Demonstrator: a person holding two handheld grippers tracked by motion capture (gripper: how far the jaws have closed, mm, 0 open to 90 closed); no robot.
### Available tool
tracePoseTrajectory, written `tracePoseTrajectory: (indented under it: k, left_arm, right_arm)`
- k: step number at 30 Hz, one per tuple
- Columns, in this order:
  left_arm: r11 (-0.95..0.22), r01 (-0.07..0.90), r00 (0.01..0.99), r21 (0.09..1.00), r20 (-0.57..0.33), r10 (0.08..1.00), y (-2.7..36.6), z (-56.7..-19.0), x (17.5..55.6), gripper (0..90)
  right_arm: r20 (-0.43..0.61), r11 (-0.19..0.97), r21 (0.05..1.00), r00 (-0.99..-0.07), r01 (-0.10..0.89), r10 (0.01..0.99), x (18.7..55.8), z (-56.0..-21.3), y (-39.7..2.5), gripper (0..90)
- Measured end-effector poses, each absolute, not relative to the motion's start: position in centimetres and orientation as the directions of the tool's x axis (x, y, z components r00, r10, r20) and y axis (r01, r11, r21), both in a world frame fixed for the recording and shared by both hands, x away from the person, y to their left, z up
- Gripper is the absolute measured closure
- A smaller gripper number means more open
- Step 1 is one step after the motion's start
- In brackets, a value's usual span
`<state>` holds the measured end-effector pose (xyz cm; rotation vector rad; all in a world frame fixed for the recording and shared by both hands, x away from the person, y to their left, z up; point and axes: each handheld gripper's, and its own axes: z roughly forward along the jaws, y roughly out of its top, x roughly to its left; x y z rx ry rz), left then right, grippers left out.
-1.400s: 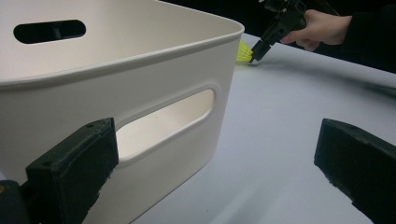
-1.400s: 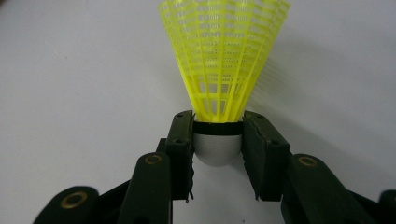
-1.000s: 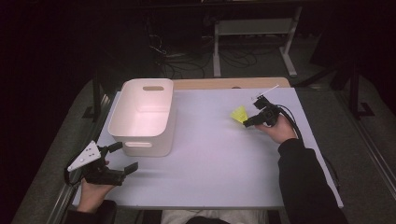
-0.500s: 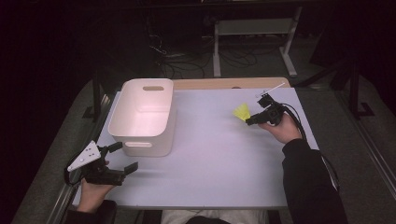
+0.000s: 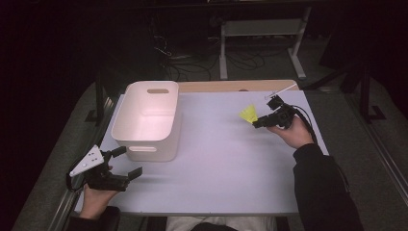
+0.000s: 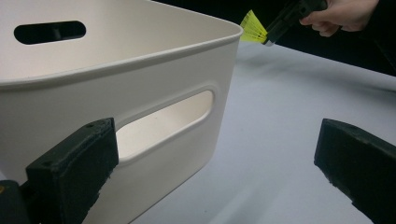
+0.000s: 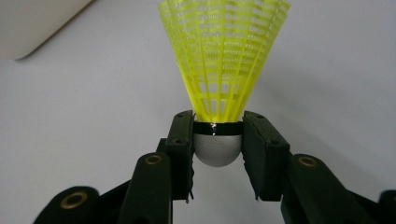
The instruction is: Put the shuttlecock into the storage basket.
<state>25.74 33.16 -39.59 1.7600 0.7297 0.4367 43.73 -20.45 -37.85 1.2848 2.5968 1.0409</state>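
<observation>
Inspector: State the finish of what your right gripper grips.

Operator: The shuttlecock has a yellow moulded plastic skirt, a latticed mesh, slightly glossy. Its rounded cap looks silvery-grey, finely dimpled, with a shiny black band above it. My jaws are matt black, hard plastic by the look, with brass-coloured rivets.

Inspector: And the bin?

Operator: Smooth off-white plastic, satin sheen, rounded rim. In my left gripper view its wall shows no texture.

Inspector: The table?

Operator: A pale, matt, smooth sheet; a bare wood-coloured strip shows at its far edge. My left jaws look rough-edged and dull.
</observation>
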Motion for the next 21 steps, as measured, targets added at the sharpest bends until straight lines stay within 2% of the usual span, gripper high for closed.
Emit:
tracePoseTrajectory:
  k: [21]
  left_arm:
    - [-0.183, 0.256, 0.741, 0.949, -0.07, 0.668, 33.2, -39.6, 25.8, 0.0]
  right_arm:
    - [0.201, 0.454, 0.63, -0.697, 0.63, 0.689, 42.9, -34.9, -19.2, 63.6]
